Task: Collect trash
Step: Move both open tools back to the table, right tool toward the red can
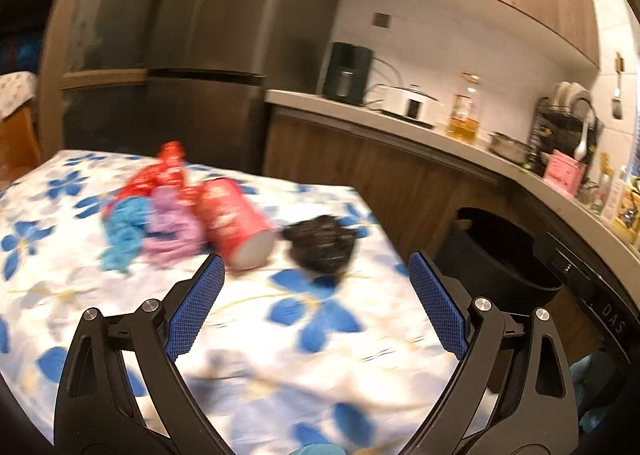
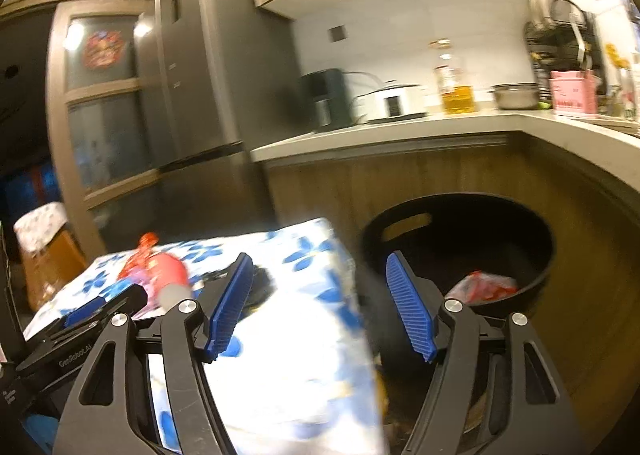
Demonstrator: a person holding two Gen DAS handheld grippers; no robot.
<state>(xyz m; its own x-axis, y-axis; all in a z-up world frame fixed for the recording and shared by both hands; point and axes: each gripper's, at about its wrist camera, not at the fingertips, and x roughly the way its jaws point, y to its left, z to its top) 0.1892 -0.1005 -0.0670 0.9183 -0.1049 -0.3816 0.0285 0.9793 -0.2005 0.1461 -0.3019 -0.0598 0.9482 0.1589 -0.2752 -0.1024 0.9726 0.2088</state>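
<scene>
the left gripper [image 1: 316, 287] hangs above the flowered table [image 1: 280, 339] with its jaws spread wide and nothing between them. just past its fingertips, at about 12 o'clock in the left wrist view, lies the trash: a red tube [image 1: 236, 225] on its side, its long axis running from 10 o'clock back to its pale open end at 4 o'clock, nearly touching the left jaw's tip. beside that end, toward 1 o'clock, sits a black crumpled wad [image 1: 320, 243]; on the tube's far side are a purple wad [image 1: 170, 229], a blue wad [image 1: 122, 233] and red wrappers [image 1: 160, 171], bunched together (all blurred, so i cannot tell more).

the right gripper [image 2: 320, 305] is likewise wide open and empty, pointing over the table's corner toward the black bin [image 2: 460, 215] at 1 o'clock in its view, where one red-and-clear wrapper [image 2: 480, 287] already lies.

the left gripper looks the nearer to the pile, and the black wad lies closest to the line between its jaws; the tube's axis sits skewed across the jaws, so it would likely need a turn of the wrist.
</scene>
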